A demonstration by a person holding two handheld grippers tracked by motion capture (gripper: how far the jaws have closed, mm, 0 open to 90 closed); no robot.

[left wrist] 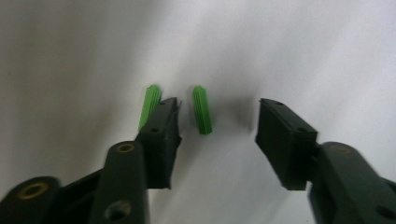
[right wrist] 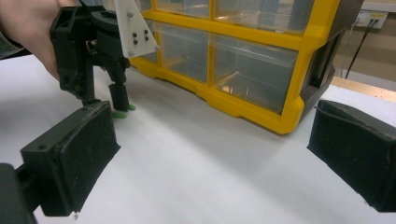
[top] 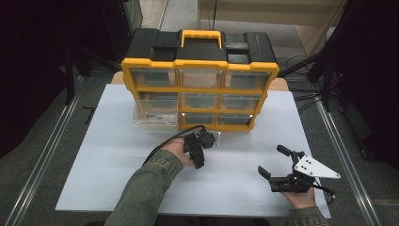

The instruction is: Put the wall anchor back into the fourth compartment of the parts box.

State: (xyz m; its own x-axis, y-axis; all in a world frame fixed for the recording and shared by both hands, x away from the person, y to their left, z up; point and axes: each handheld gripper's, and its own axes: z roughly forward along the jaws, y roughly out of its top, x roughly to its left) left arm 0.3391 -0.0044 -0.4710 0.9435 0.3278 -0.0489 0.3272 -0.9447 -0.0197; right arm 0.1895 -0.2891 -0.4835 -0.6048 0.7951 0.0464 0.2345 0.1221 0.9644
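Two small green ribbed wall plugs lie on the white table top. In the left gripper view one plug (left wrist: 202,110) sits in the gap between my left gripper's (left wrist: 219,106) jaws, which stand apart and do not touch it. The other plug (left wrist: 149,105) lies just outside the left jaw, partly hidden by it. In the high view the left gripper (top: 200,148) points down at the table in front of the organizer. My right gripper (top: 272,161) rests at the front right, wide open with nothing in it. The right gripper view shows its pads (right wrist: 74,154) spread, with the left gripper (right wrist: 93,51) standing over the plugs (right wrist: 122,112).
A yellow and black organizer case (top: 200,66) with clear drawers stands at the back centre of the white board (top: 103,160). One clear drawer (top: 153,117) at its lower left is pulled out onto the table. Dark floor and metal rails flank the board.
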